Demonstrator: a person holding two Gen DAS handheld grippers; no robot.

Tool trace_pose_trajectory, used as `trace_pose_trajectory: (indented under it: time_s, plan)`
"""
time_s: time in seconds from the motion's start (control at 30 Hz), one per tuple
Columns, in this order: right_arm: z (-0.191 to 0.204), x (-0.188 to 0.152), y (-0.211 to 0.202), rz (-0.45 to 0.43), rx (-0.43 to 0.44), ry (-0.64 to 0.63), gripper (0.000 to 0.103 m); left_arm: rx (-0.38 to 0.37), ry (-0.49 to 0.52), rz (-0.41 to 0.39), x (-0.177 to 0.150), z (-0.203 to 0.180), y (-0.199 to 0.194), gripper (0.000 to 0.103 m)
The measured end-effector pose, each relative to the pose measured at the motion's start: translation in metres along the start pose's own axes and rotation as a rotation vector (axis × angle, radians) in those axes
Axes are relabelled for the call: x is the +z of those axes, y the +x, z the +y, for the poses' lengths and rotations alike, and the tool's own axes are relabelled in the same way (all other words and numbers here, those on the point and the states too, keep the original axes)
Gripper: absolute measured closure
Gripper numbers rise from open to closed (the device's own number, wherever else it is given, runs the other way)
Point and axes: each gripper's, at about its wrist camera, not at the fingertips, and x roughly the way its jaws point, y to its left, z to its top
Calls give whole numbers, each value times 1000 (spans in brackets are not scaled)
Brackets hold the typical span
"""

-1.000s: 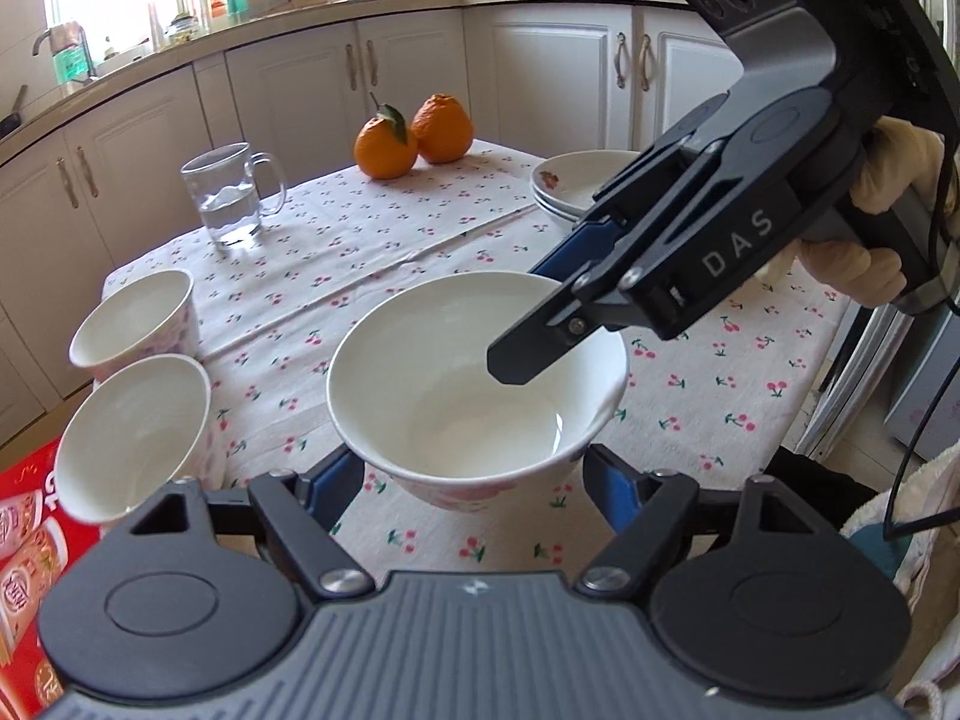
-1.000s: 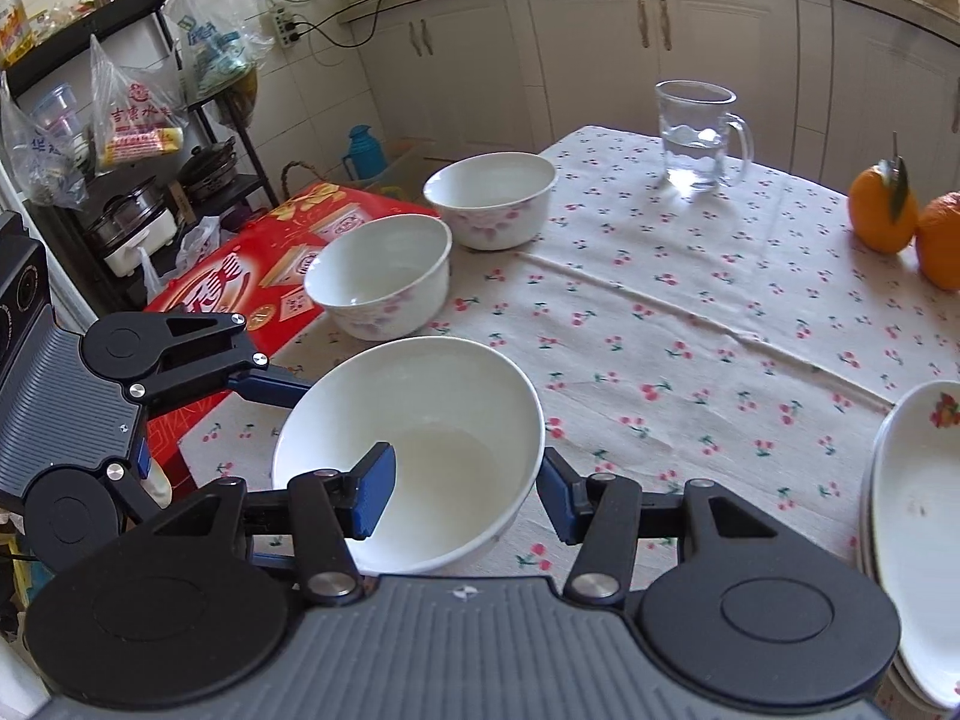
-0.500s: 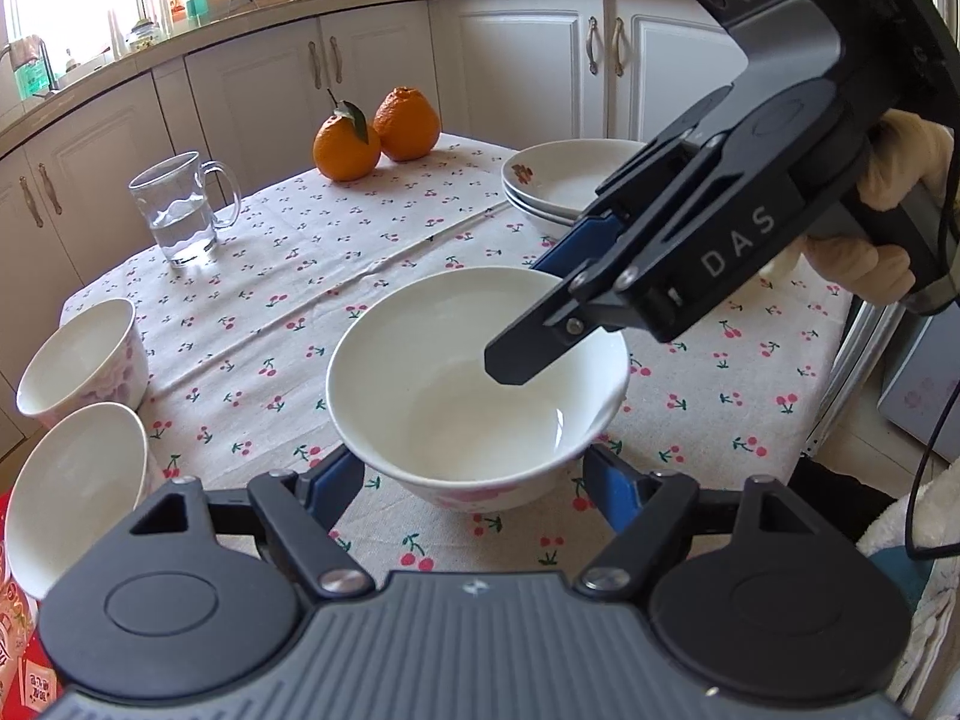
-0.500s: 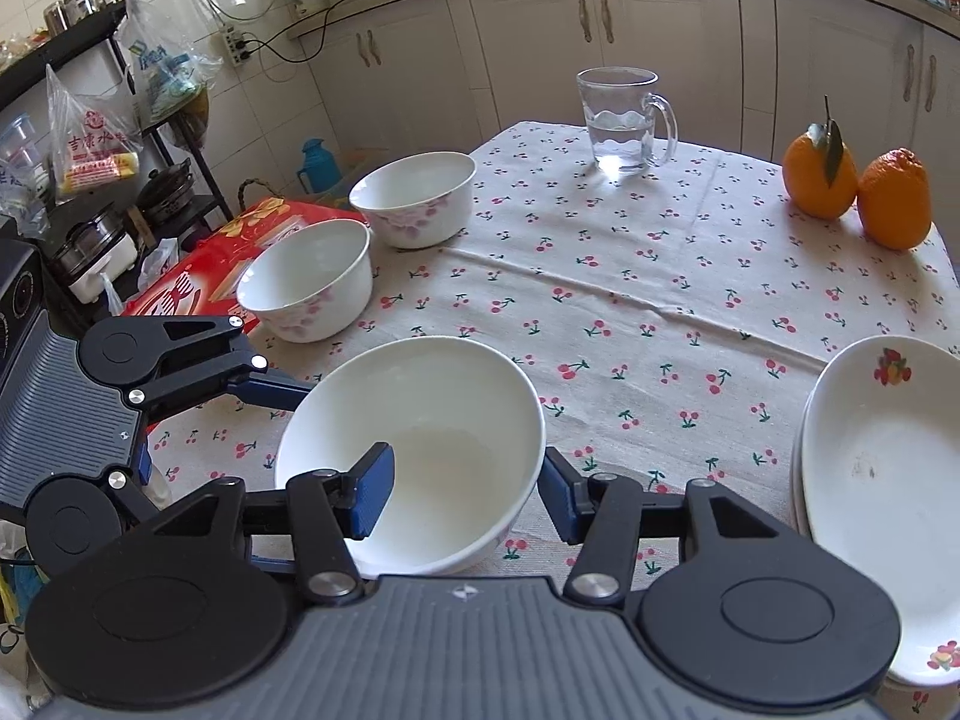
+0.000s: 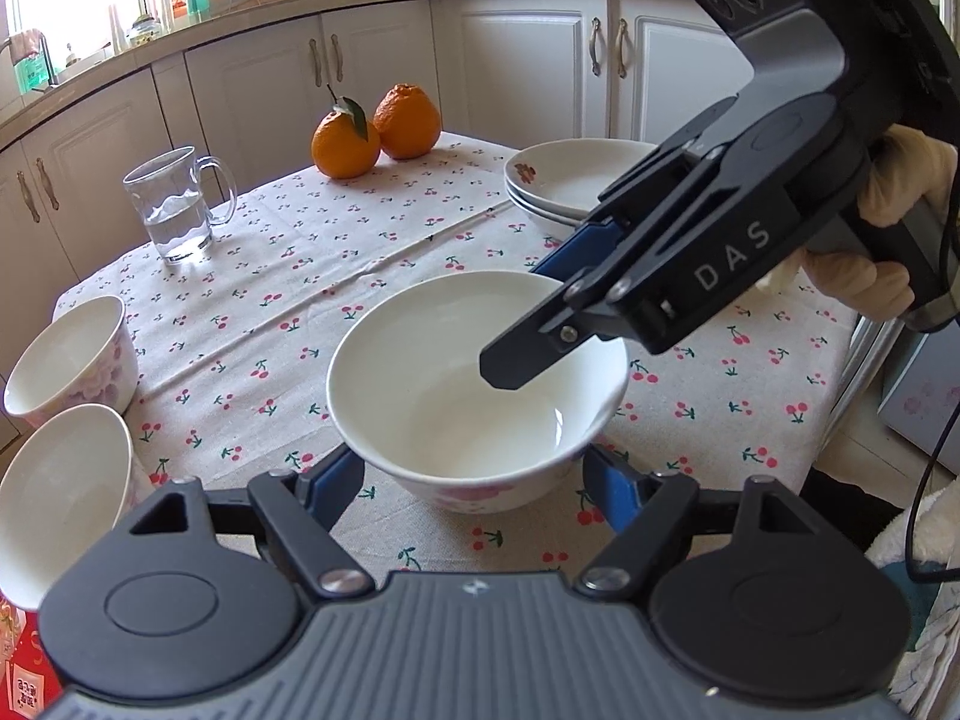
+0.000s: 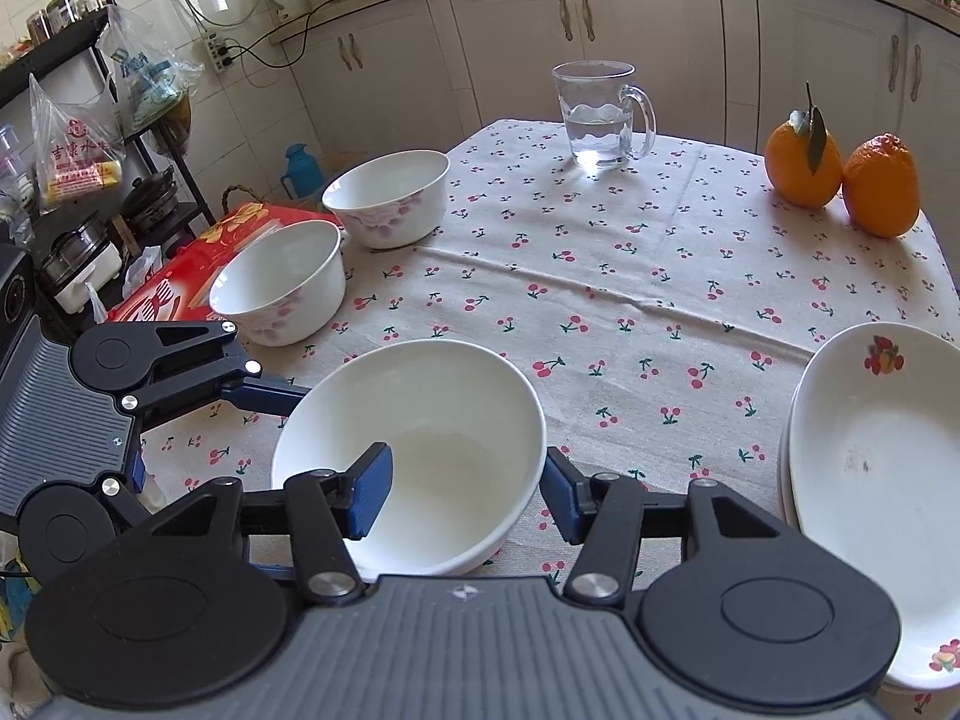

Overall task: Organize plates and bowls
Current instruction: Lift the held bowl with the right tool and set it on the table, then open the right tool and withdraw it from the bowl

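A white bowl point(image 5: 432, 396) with pink flowers looks to rest on the cherry-print tablecloth point(image 5: 372, 252), near its front edge. My left gripper point(image 5: 474, 486) is shut on the bowl's lower body, with a blue pad on each side. My right gripper point(image 6: 468, 480) straddles the rim of the same bowl point(image 6: 444, 414). One of its fingers is inside and the other outside, its jaws are opening, and the inner pad point(image 6: 372, 492) stands clear of the wall. Two more bowls point(image 6: 390, 192) point(image 6: 282, 276) stand at the left edge. A stack of plates point(image 6: 870, 468) is at the right.
A glass mug point(image 5: 174, 204) of water and two oranges point(image 5: 372, 132) stand at the far side. A red box point(image 6: 180, 276) lies off the table's left edge beside a cluttered shelf. White cabinets ring the room. A gloved hand point(image 5: 888, 192) holds the right gripper.
Both grippers and the bowl moved together away from the two side bowls and toward the plates, mostly in the first half second. The fingers' spacing looks almost the same.
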Motion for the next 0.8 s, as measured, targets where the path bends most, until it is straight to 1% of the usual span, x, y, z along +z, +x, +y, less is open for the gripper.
trace_pose_trajectory:
  time_s: [0.1, 0.17, 0.23, 0.27, 0.33, 0.37, 0.4, 0.47, 0.53, 0.63, 0.73, 0.8]
  plan:
    - [1, 0, 1, -1, 0, -5, 40, 4, 2, -5, -1, -1, 0, 22]
    - [3, 0, 1, -3, 2, -7, 37, -8, -4, -16, -1, -2, -3, 18]
    - [5, 0, 2, -6, 0, -9, 30, -16, -12, -21, -2, -2, -6, 15]
    - [7, -1, 2, -8, -2, -13, 28, -17, -15, -20, -3, -2, -7, 15]
    - [10, 0, 1, -19, -11, -19, 20, -18, -24, -18, -5, -2, -11, 14]
    - [12, 0, 0, -29, -14, -22, 12, -17, -29, -18, -7, -2, -12, 14]
    - [14, 0, -1, -38, -16, -28, 9, -13, -37, -18, -9, -2, -15, 14]
    - [17, 2, -4, -49, -20, -39, 8, -6, -56, -19, -13, -3, -22, 13]
    - [21, 4, -6, -58, -30, -51, 3, 3, -69, -21, -18, -3, -31, 11]
    - [31, 6, -9, -70, -55, -79, 2, 24, -88, -39, -24, -3, -45, 10]
    - [42, 9, -10, -84, -63, -95, 0, 60, -106, -47, -27, 0, -58, 10]
    - [49, 12, -9, -82, -67, -103, 0, 96, -106, -27, -29, 3, -63, 10]
